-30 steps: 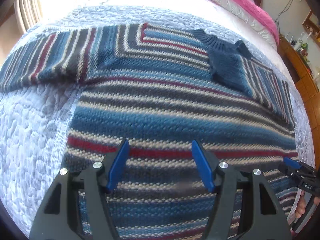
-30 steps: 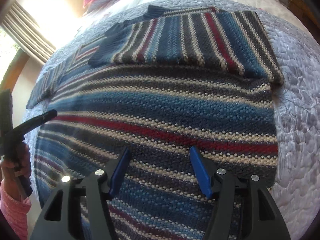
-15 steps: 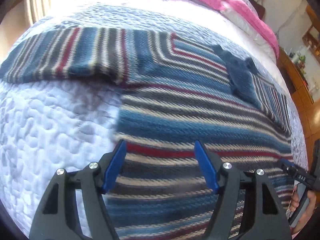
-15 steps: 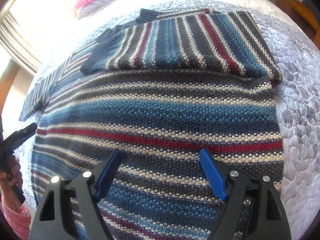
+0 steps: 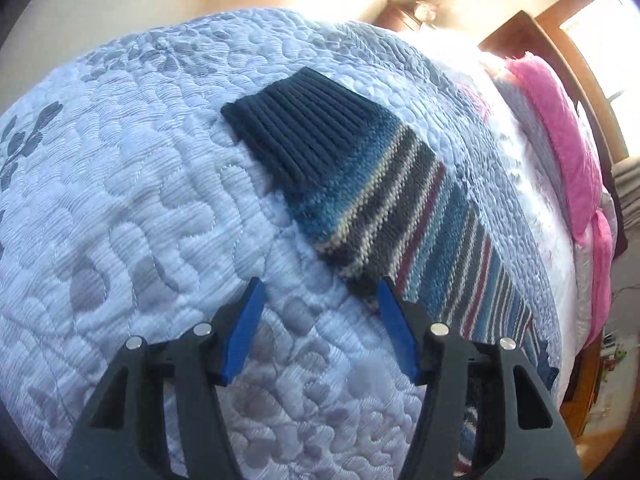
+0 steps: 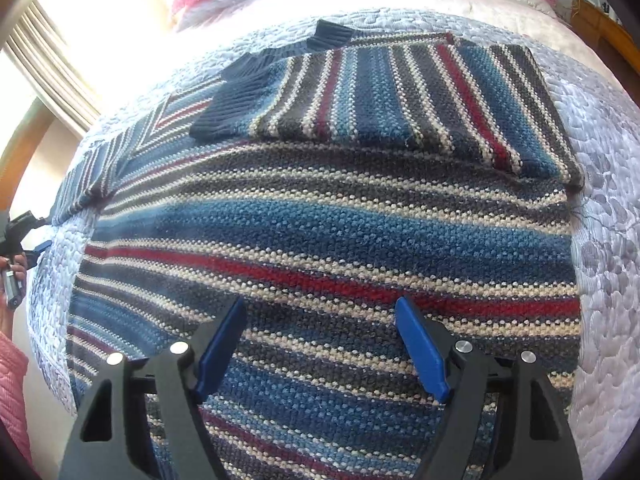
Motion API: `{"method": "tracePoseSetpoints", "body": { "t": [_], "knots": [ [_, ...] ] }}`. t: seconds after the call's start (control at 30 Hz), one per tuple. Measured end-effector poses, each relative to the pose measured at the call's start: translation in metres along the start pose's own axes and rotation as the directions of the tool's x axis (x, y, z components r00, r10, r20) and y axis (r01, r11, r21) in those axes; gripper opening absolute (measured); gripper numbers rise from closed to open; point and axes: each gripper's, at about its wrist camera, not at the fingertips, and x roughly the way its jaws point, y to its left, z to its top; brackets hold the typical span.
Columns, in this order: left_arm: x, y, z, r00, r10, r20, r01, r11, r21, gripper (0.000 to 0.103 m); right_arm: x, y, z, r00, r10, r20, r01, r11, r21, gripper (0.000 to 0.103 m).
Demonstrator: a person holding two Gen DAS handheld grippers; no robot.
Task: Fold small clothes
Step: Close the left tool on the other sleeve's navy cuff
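1. Quilted bedspread carries our striped sweater, laid flat.
2. Our left gripper hangs wide open, empty, beside the outstretched sleeve.
3. Our right gripper gapes empty over the sweater body.

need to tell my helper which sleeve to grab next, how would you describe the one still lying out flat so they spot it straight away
Start at the quilted bedspread under the striped sweater. One sleeve is already folded across the chest; the other sleeve stretches straight out onto the bare quilt. It ends in a dark navy ribbed cuff, just ahead of the open left gripper.
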Motion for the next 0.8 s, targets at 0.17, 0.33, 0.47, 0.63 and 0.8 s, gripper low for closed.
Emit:
{"method": "tracePoseSetpoints", "body": {
  "t": [0.17,0.33,0.47,0.63,0.8],
  "knots": [
    [0.005,0.018,0.033,0.998,-0.041,0.043,0.044,0.996,-0.08,0.058,0.005,-0.004,0.002,1.0,-0.001,-0.004,0.001,1.0,0.01,0.078],
    [0.019,0.033,0.056,0.991,-0.112,0.07,0.123,0.977,-0.176,0.055,0.009,-0.006,0.002,1.0,-0.003,-0.002,0.003,1.0,0.005,0.078],
    [0.026,0.027,0.067,0.992,-0.089,0.094,0.105,0.978,-0.181,0.045,0.01,-0.007,0.001,1.0,-0.003,0.0,0.003,1.0,-0.001,0.078],
    [0.026,0.029,0.067,0.986,-0.1,0.131,0.126,0.97,-0.21,0.01,0.012,-0.008,0.001,1.0,0.005,0.004,-0.005,1.0,-0.006,0.077],
    [0.002,0.009,0.054,0.971,-0.129,0.201,0.159,0.978,-0.137,0.008,0.011,-0.006,-0.001,1.0,0.0,0.01,0.0,1.0,-0.016,0.077]
  ]
}}
